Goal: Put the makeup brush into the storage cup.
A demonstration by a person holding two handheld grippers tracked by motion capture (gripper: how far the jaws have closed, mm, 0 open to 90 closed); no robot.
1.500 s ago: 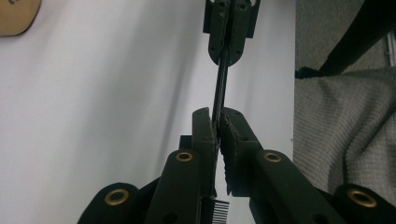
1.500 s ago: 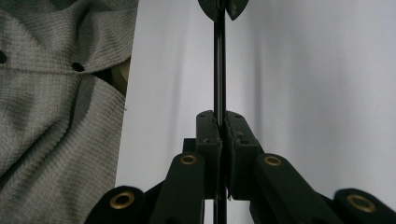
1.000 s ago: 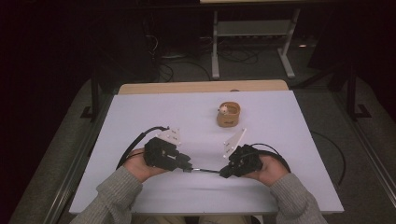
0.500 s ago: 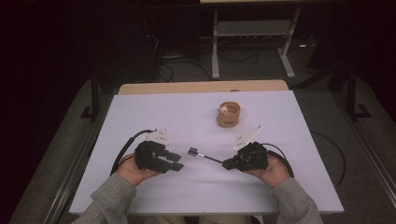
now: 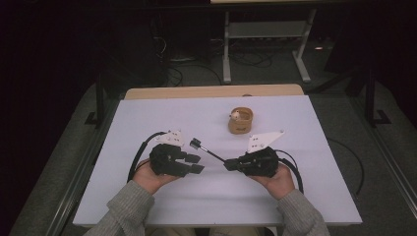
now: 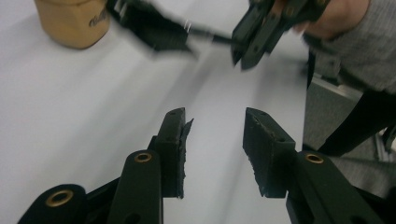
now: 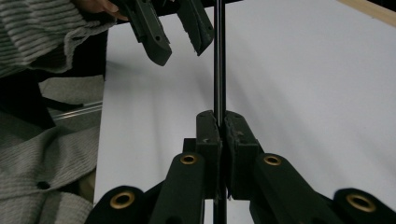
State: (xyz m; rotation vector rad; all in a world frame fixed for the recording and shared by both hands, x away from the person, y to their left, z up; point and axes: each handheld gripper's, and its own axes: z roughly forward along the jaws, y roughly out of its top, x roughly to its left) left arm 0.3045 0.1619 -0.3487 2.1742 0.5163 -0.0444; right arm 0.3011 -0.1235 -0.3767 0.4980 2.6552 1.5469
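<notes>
White table fills the scene, dark floor behind. Right gripper jaws pressed onto a thin black rod, a small brush whose dark head points up-left above the table. Left gripper jaws spread, nothing between them, just beside the brush head. Small tan cup stands farther back, apart from both grippers.

Even overhead light brightens the white table while the room behind stays dark. Soft shadows fall beneath the hands. In the left gripper view, a tan cup and distant tool blur.
</notes>
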